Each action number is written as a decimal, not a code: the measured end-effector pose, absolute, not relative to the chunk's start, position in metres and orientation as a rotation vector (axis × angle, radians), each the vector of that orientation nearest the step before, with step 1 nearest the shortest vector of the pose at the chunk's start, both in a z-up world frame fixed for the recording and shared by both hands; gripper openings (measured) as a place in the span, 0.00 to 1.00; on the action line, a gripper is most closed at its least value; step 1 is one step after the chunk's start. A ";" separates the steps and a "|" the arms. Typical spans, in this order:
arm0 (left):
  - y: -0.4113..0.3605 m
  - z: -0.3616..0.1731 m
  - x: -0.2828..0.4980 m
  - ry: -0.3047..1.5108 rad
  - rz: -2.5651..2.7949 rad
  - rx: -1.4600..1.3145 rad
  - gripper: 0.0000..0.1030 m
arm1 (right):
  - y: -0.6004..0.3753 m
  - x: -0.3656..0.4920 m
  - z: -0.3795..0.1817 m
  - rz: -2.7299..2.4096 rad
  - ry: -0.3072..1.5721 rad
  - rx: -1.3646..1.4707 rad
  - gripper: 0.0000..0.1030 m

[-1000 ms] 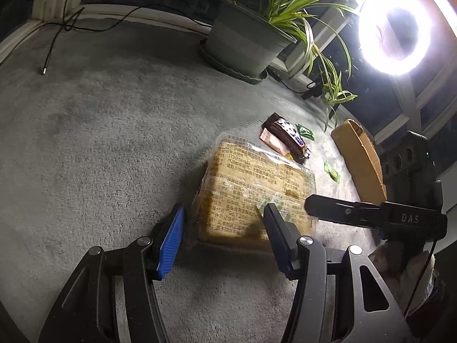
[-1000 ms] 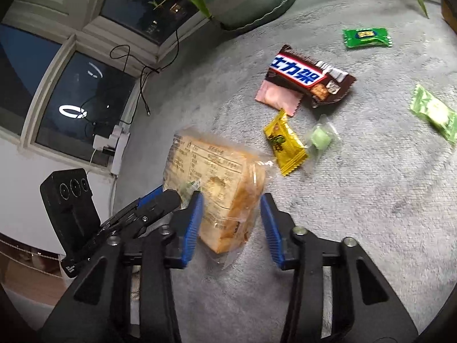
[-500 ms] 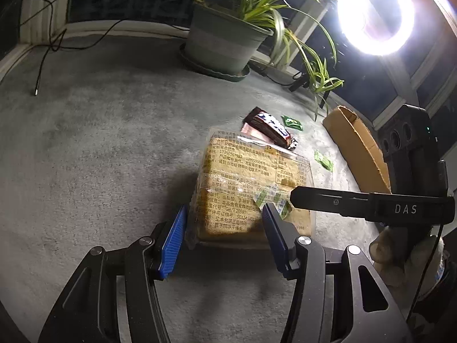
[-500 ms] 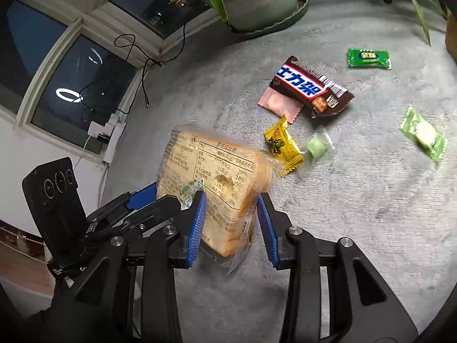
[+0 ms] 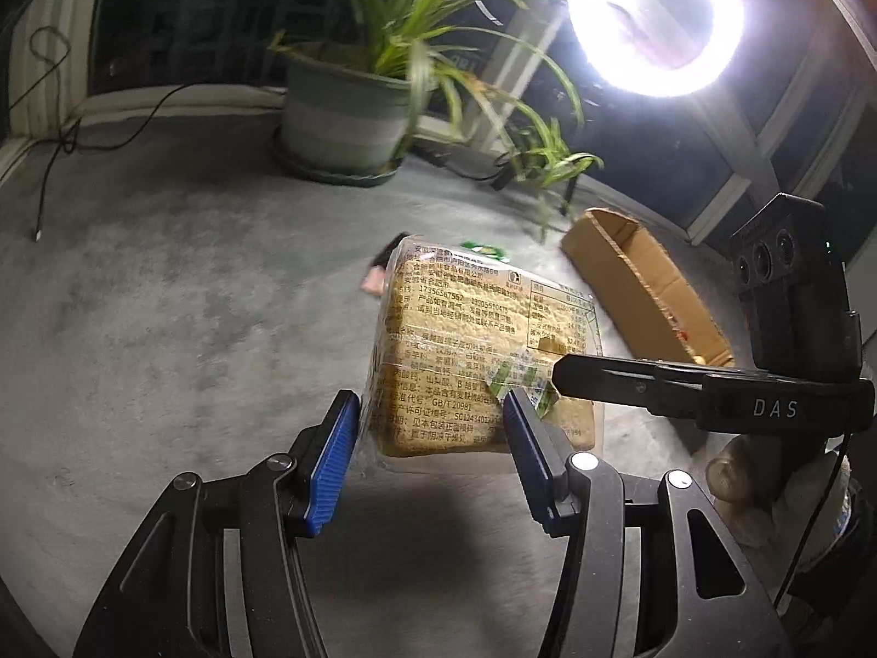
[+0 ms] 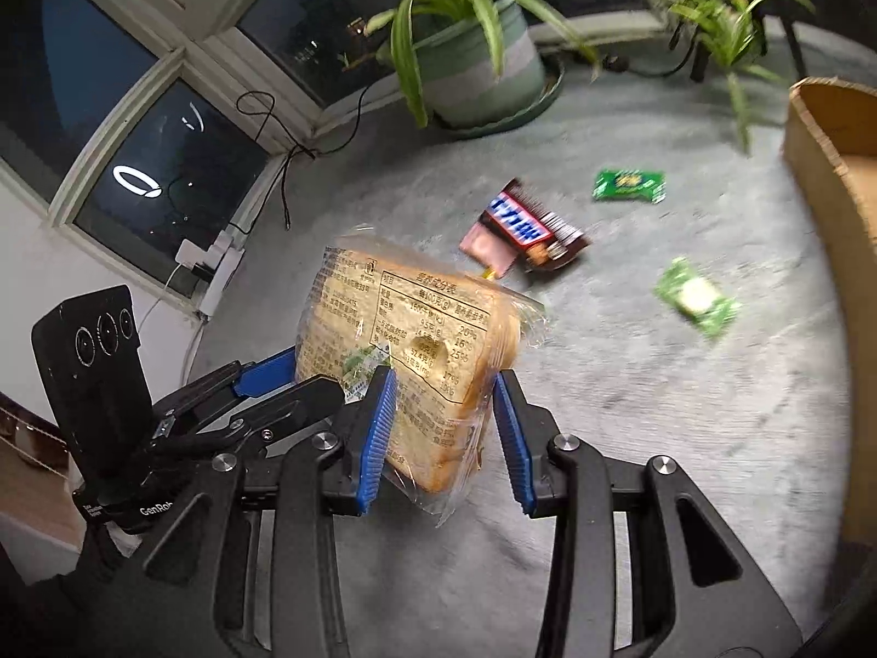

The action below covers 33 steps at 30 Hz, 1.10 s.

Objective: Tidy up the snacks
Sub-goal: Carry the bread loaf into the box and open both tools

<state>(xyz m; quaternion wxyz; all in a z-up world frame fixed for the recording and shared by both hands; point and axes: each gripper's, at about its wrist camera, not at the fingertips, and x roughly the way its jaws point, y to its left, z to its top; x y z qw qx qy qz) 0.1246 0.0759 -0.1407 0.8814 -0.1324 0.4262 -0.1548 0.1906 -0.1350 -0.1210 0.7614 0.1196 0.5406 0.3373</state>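
A clear bag of sliced bread [image 5: 466,351] with printed text hangs above the grey carpet, held from two sides. My left gripper [image 5: 430,438] is shut on its lower end, blue pads pressing the wrapper. My right gripper [image 6: 444,427] is shut on the bag's near edge [image 6: 416,351]. In the left wrist view the right gripper's black finger [image 5: 603,378] reaches in from the right. The left gripper [image 6: 285,384] shows at the bag's left in the right wrist view. On the carpet beyond lie a chocolate bar [image 6: 529,230], a pink packet [image 6: 485,249] and two green sweets [image 6: 627,185], [image 6: 696,296].
An open cardboard box [image 5: 647,285] lies on the carpet to the right, also seen as the box wall [image 6: 822,164]. A potted plant [image 6: 477,71] stands by the window. A ring light [image 5: 655,16] glares at top right. Cables and a power strip [image 6: 211,268] run along the wall.
The right jaws closed on the bread bag. Both grippers then rose, lifting the bag off the carpet and tilting it; the sweets on the floor now look farther away.
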 end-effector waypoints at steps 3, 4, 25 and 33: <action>0.057 -0.135 0.129 0.874 -0.344 -0.271 0.52 | -0.154 0.191 -0.109 0.712 1.149 0.248 0.38; 0.052 -0.133 0.131 0.871 -0.350 -0.270 0.52 | -0.160 0.191 -0.106 0.706 1.141 0.246 0.38; -0.097 -0.099 0.177 0.805 -0.494 -0.248 0.52 | -0.318 0.222 -0.066 0.553 1.008 0.211 0.38; -0.146 -0.097 0.205 0.811 -0.521 -0.212 0.52 | -0.361 0.248 -0.070 0.499 0.989 0.199 0.38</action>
